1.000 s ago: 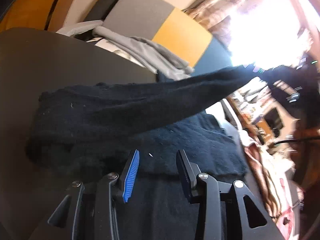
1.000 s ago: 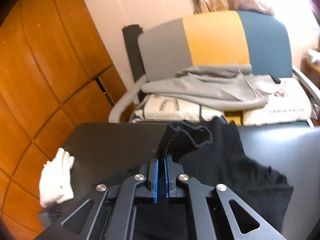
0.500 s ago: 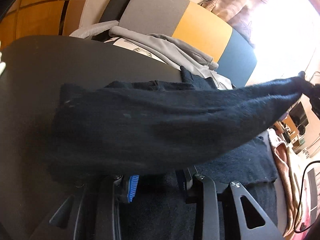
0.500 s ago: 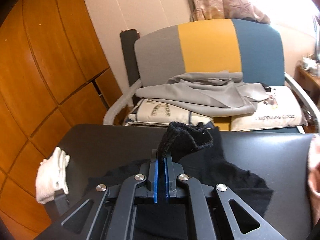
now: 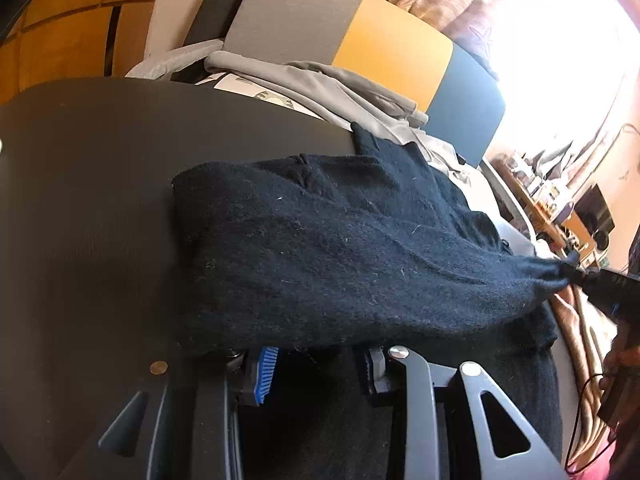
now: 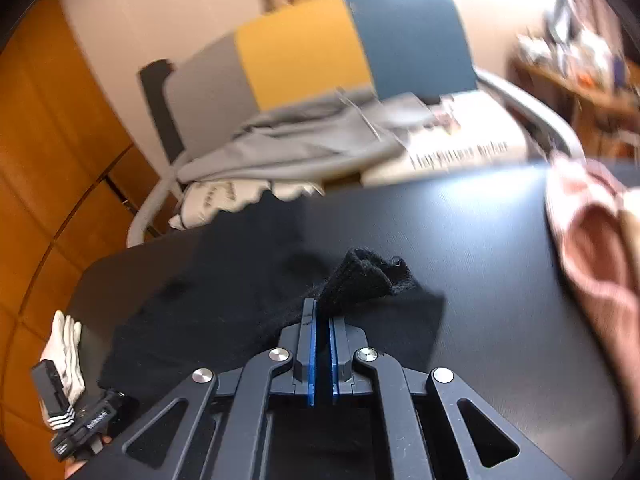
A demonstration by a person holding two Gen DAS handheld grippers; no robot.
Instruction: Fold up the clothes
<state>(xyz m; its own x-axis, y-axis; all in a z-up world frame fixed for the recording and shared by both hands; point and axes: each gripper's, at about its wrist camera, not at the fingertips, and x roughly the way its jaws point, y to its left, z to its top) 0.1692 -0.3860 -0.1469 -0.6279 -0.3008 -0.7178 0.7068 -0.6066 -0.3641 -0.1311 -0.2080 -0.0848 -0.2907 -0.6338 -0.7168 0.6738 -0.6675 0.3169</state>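
A black knitted sweater (image 5: 340, 264) is lying across a dark matte tabletop (image 5: 92, 168), its body spreading from the centre of the left wrist view toward 6 o'clock. One sleeve is stretching over the body toward 3 o'clock, where the right gripper (image 5: 576, 274) is pinching its cuff at the frame's edge.

In the right wrist view, the right gripper (image 6: 322, 320) is sitting with its blue-padded jaws pressed together on a bunched fold of that black knit cuff (image 6: 368, 276), which is sticking up just beyond the tips toward 12 o'clock. The picture is blurring around it.

The left gripper (image 5: 316, 360) is sitting at 6 o'clock in its own view, its jaws standing partly apart. The draped sleeve is hanging over the fingertips and hiding them, so whether the pads are pressing on any cloth cannot be told; dark knit is lying in the gap between the two fingers.

Beyond the table at 12 o'clock, a chair with a grey, yellow and blue backrest (image 6: 320, 48) is carrying a loose grey garment (image 6: 288, 144) over printed cushions. A pink fabric heap (image 6: 592, 232) is resting on the table at 3 o'clock in the right wrist view, and a white cloth (image 6: 66, 352) is showing at 8 o'clock.
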